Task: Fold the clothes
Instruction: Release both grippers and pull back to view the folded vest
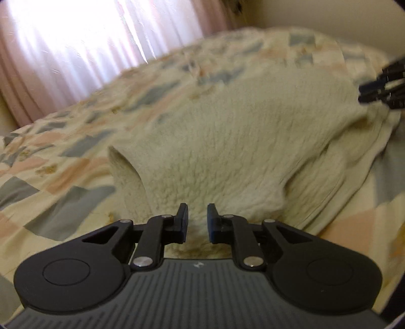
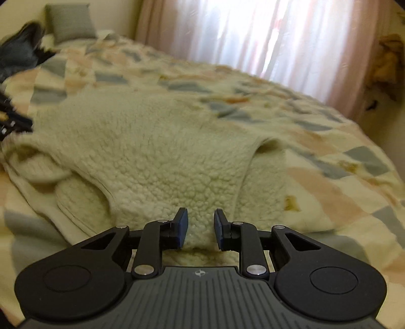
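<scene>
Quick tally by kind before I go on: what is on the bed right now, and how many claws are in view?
Cream fleece garment: 1
Patchwork quilt under it: 1
Grey pillow at the far corner: 1
Dark bundle of clothing near the pillow, too blurred to identify: 1
Claws: 2, left claw and right claw
Total: 6

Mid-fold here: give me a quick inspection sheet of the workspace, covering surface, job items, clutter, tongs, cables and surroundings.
Surface: bed under a patchwork quilt.
Job's things: cream fleece garment, partly folded, edges bunched.
Clutter: grey cushion and dark bundle at the far end.
Tongs: left tongs and right tongs, each with fleece between narrowly parted pads; grip not certain.
Cables: nothing seen.
Surroundings: pink curtains, bright window behind.
</scene>
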Demonstrator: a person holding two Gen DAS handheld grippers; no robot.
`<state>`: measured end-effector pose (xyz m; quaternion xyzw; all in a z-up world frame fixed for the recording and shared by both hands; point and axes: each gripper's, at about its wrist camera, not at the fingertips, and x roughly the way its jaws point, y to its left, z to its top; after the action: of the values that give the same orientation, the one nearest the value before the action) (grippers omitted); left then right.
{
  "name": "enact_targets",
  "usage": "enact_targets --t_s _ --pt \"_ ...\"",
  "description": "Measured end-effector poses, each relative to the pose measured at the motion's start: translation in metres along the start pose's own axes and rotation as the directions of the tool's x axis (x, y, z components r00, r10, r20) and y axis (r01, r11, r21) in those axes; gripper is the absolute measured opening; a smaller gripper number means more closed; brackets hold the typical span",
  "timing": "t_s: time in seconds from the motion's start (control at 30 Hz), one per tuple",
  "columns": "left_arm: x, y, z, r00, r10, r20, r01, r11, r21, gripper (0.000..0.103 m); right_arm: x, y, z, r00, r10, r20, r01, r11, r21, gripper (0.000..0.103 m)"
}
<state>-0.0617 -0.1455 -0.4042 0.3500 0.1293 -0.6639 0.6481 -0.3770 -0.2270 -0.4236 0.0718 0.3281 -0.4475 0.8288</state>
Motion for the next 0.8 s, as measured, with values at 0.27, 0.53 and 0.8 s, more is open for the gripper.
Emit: enact_targets --t_s 0.27,0.53,0.8 --pt "0.001 -0.051 -0.011 0.998 0.041 -0.043 -0.04 0.999 0.015 0.021 0.001 0.034 -0.006 0.999 0.036 -0.004 -0.035 0.998 0.048 0.024" --pt "0.007 -0.05 -0.016 0.986 0.083 -0.147 -0.11 0.976 -0.189 0.022 -0.004 0.03 -0.008 1.0 0.002 0.016 -0.005 0.983 0.186 0.031" --pt "-0.038 -0.053 -0.004 0.972 0.127 -0.2 -0.19 0.922 -0.336 0.036 -0.042 0.024 -0.009 0.999 0.012 0.041 -0.024 0.954 0.3 0.042"
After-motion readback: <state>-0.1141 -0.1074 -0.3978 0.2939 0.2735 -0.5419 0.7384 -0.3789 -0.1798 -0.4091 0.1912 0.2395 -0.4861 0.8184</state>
